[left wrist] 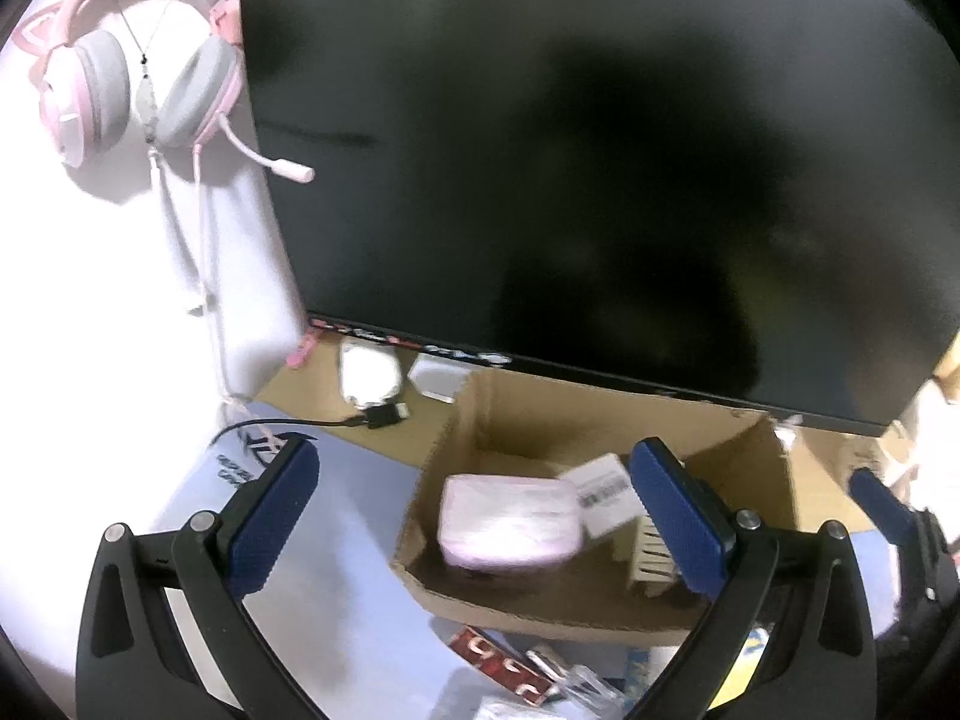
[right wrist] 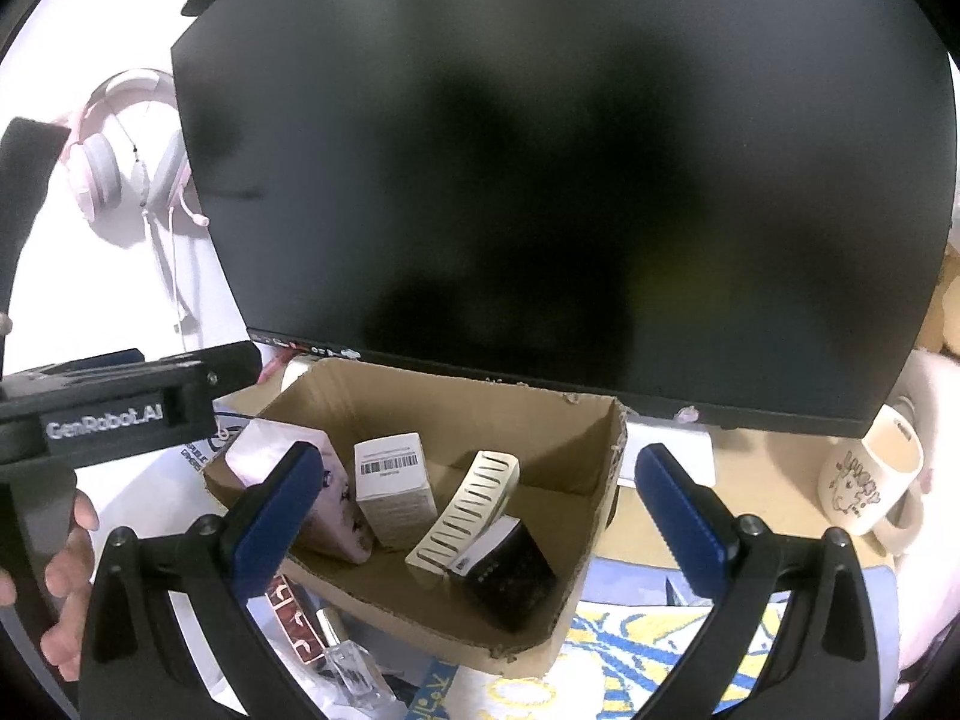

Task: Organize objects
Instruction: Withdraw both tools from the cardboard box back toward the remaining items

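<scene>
In the left wrist view, a large dark monitor [left wrist: 600,168] fills the far side and overhangs the far edge of a cardboard box [left wrist: 438,468], crowding the space above it. To the far left, a pink headset [left wrist: 138,72] hangs against the white wall, its cables trailing down to the worktop [left wrist: 336,546]. A black cable with a plug [left wrist: 384,414] lies under the monitor's left corner, beside a white device [left wrist: 369,375]. The left gripper [left wrist: 480,516] has its fingers [left wrist: 273,516] spread wide apart, holding nothing, and hovers above the box. Inside the box lie a pale pink pouch [left wrist: 507,525], a white barcoded carton [left wrist: 603,489] and a cream slotted piece [left wrist: 651,546], partly hidden by the right finger. Near the box, a red patterned packet [left wrist: 510,663] rests on the worktop.

In the right wrist view, the same monitor [right wrist: 570,180] looms over the box [right wrist: 594,546]. The right gripper [right wrist: 480,516] also has its fingers [right wrist: 273,516] wide open and empty. The left gripper's black body crosses the left side, held by a hand [right wrist: 66,570]. The box holds the pink pouch [right wrist: 336,498], the barcoded carton [right wrist: 393,489], the slotted piece [right wrist: 465,510] leaning upright, and a black box [right wrist: 510,576] at the near right. A clear glass bottle [right wrist: 351,666] and the red packet [right wrist: 294,609] lie just outside the near wall. A cream mug [right wrist: 870,474] stands to the right.
</scene>
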The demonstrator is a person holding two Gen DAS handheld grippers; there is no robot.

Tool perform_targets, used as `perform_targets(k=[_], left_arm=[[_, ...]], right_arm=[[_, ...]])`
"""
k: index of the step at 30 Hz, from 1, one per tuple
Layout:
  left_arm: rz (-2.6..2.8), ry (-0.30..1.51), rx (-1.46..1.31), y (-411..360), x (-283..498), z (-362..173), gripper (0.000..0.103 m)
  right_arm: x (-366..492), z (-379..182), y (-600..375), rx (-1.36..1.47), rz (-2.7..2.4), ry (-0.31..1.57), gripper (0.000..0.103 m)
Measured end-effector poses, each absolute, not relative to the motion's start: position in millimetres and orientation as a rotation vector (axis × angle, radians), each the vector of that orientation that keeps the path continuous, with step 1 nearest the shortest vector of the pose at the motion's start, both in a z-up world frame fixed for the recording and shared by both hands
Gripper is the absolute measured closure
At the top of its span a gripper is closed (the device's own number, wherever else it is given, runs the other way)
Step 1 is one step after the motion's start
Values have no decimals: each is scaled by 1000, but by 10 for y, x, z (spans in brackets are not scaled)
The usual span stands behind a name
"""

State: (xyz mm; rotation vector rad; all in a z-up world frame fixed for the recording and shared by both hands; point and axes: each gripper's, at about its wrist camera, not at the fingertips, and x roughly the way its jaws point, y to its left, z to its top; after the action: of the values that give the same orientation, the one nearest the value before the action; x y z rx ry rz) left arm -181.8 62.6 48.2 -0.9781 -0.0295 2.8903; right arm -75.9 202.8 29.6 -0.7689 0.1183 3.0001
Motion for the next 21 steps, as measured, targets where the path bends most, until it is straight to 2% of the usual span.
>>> perform_targets(k=[6, 21], left_arm=[[2938, 41, -900, 647, -1641, 616, 0], [2986, -3, -892, 329, -1464, 750, 0]], right_arm=[[-750, 321, 2061, -762, 3003, 121, 0], [-596, 366, 1963, -760, 2983, 17, 0]])
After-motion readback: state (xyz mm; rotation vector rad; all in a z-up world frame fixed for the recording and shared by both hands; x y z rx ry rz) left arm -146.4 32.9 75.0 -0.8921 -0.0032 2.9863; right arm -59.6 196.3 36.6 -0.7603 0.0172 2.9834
